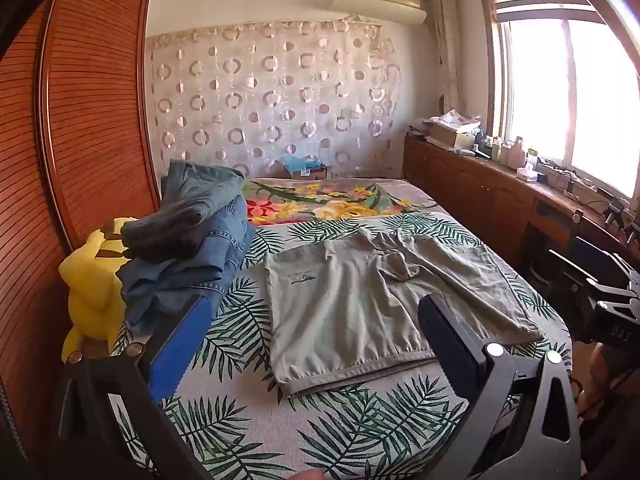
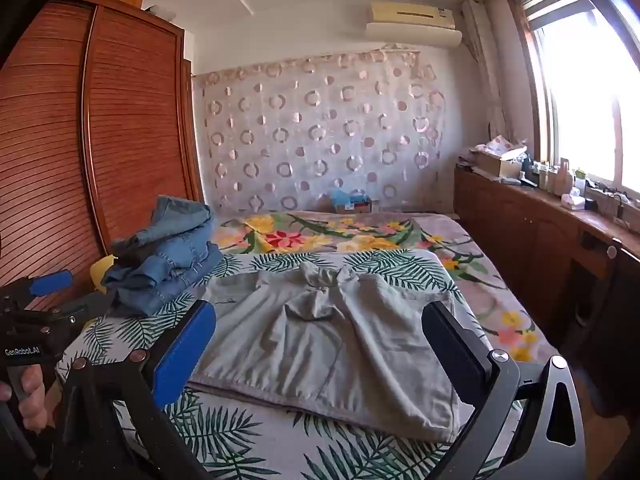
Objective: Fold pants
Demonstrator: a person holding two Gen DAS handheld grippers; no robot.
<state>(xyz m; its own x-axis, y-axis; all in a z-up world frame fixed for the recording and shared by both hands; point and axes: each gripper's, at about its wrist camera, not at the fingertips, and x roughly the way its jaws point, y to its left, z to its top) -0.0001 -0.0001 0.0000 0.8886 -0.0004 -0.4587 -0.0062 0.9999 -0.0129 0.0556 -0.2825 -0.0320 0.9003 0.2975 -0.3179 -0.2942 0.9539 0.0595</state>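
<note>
Grey-green pants (image 1: 376,304) lie spread flat on the leaf-print bed cover (image 1: 304,432), waistband toward me, legs pointing away. They also show in the right wrist view (image 2: 320,348). My left gripper (image 1: 312,340) is open and empty, held above the near edge of the pants. My right gripper (image 2: 320,344) is open and empty, also above the near part of the pants. The left gripper shows at the left edge of the right wrist view (image 2: 52,300). The right gripper's body shows at the right edge of the left wrist view (image 1: 612,304).
A pile of folded blue jeans (image 1: 192,240) sits at the bed's left, beside a yellow plush toy (image 1: 92,288). A wooden wardrobe (image 1: 80,120) stands left. A cluttered wooden counter (image 1: 500,172) runs under the window at right. A floral blanket (image 1: 328,200) covers the far bed.
</note>
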